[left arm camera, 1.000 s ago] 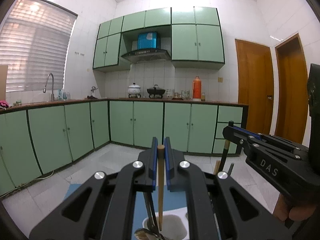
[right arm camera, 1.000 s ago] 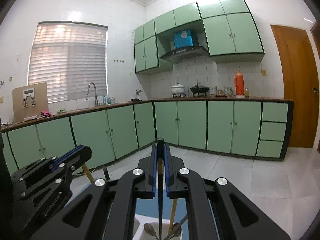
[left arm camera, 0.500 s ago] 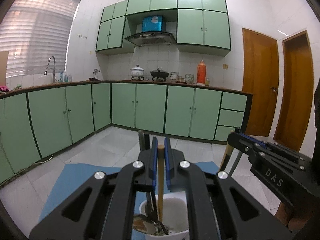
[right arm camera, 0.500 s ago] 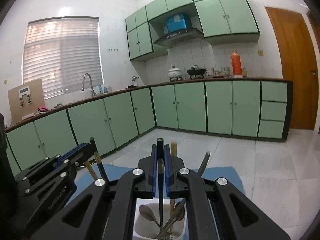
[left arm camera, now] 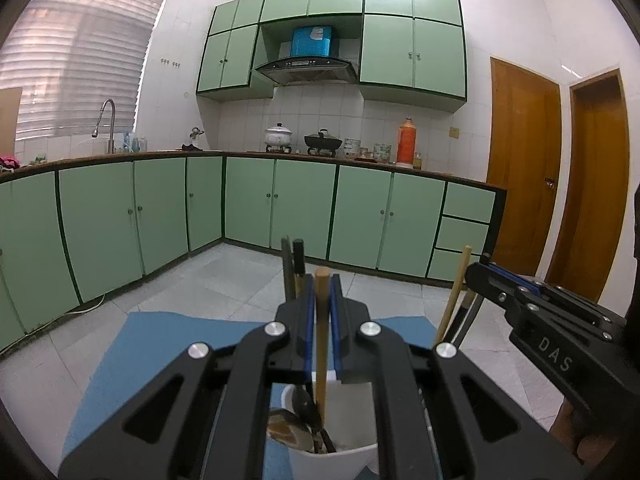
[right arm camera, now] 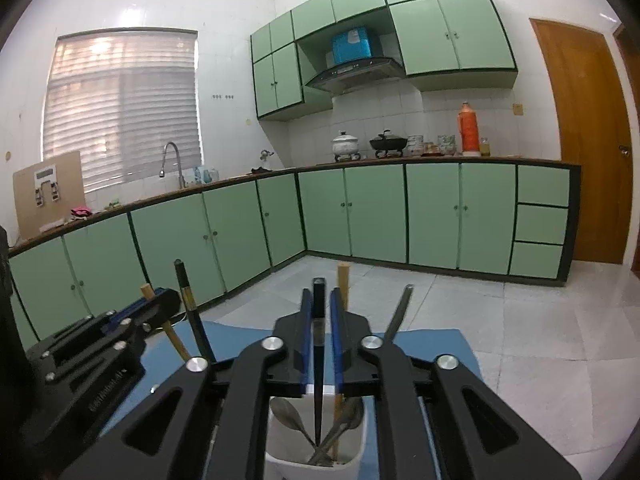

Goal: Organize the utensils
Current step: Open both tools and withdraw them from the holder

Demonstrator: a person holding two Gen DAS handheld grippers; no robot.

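Observation:
My left gripper (left arm camera: 321, 280) is shut on a light wooden chopstick (left arm camera: 321, 344), held upright with its lower end inside a white utensil holder (left arm camera: 344, 452). My right gripper (right arm camera: 319, 294) is shut on a black chopstick (right arm camera: 318, 372), upright, tip down in the same white holder (right arm camera: 320, 462). The holder contains spoons (right arm camera: 290, 416), a wooden stick (right arm camera: 343, 284) and a dark chopstick (right arm camera: 190, 304). Each gripper shows in the other's view: the right one (left arm camera: 548, 320) at right, the left one (right arm camera: 104, 340) at left.
The holder stands on a blue mat (left arm camera: 148, 352) on a white surface. Green kitchen cabinets (left arm camera: 304, 208) line the far walls, with a sink tap (left arm camera: 106, 120), pots and an orange flask (left arm camera: 405, 142) on the counter. Wooden doors (left arm camera: 520, 168) are at right.
Both grippers have lowered and tilted down with their chopsticks, bringing the white holder and blue mat further into view; the chopstick tips now reach deeper into the holder.

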